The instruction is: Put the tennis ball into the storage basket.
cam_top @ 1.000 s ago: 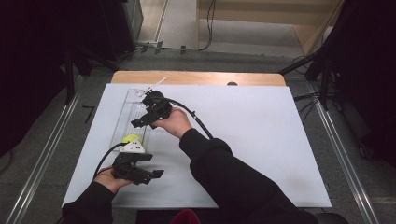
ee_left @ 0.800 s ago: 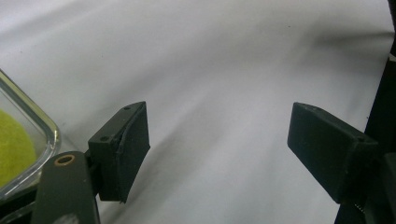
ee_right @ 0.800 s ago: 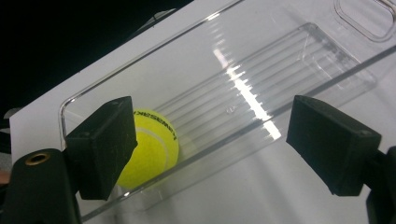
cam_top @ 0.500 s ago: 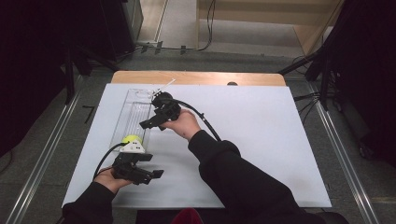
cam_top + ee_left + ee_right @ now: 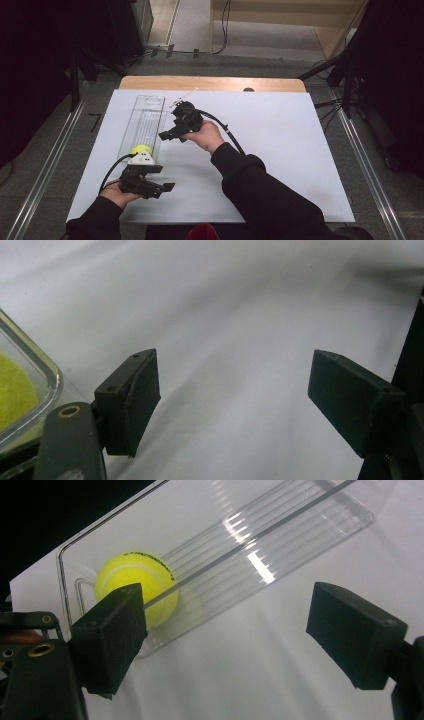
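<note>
A yellow tennis ball lies at the near end of a long clear plastic tray on the left of the white table. In the right gripper view the ball rests inside the ribbed tray, just beyond the left jaw. My right gripper hovers beside the tray's right wall, pointing back toward the ball, open and empty. My left gripper is held low near the front edge, just in front of the tray, open with nothing between its jaws. The tray corner and the ball show at its left.
A white sheet covers the table, with a wooden strip along the far edge. A thin white stick lies behind the right gripper. Black cables trail from both grippers. Metal rails run along the floor on both sides.
My right gripper has drifted right and slightly nearer, from over the tray to beside its right wall. The left gripper and the ball have stayed put.
</note>
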A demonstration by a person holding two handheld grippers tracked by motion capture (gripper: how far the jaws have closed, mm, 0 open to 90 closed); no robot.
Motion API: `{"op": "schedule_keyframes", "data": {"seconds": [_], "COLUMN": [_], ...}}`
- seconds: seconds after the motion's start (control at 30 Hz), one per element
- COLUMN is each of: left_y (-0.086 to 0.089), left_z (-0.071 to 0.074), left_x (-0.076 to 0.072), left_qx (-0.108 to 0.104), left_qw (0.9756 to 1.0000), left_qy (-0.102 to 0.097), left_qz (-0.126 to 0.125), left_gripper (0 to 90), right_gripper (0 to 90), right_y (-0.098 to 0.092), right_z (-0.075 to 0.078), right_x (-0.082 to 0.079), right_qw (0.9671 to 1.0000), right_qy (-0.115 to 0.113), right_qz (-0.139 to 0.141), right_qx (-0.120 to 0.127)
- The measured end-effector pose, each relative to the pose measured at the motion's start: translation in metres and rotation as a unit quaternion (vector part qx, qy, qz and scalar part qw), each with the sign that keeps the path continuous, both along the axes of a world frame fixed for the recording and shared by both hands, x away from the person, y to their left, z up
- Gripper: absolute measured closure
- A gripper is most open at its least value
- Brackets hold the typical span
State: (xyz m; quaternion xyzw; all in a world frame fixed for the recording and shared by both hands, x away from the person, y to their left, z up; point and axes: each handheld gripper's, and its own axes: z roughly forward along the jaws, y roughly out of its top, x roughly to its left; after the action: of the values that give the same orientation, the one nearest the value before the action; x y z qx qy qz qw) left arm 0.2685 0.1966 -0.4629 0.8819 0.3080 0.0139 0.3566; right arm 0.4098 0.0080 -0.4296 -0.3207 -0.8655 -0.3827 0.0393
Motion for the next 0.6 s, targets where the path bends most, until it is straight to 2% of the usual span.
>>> {"op": "schedule_keyframes", "data": {"seconds": [0.27,0.53,0.6], "left_y": [0.001,0.002,0.003], "left_z": [-0.001,-0.001,-0.002], "left_x": [0.0,-0.001,-0.001], "left_qx": [0.002,-0.002,0.0], "left_qw": [1.0,1.0,1.0], "left_qy": [0.0,0.0,-0.001], "left_qz": [-0.002,-0.001,-0.002], "left_gripper": [21.2,21.2,21.2], "right_gripper": [14.3,14.3,14.3], "right_y": [-0.013,-0.021,-0.022], "right_z": [-0.003,-0.008,-0.008], "right_x": [-0.006,-0.009,-0.011], "right_qw": [1.0,0.9999,0.9999], "right_qy": [-0.004,0.004,0.001], "right_qz": [-0.003,-0.009,-0.011], "right_qx": [-0.002,0.001,-0.004]}}
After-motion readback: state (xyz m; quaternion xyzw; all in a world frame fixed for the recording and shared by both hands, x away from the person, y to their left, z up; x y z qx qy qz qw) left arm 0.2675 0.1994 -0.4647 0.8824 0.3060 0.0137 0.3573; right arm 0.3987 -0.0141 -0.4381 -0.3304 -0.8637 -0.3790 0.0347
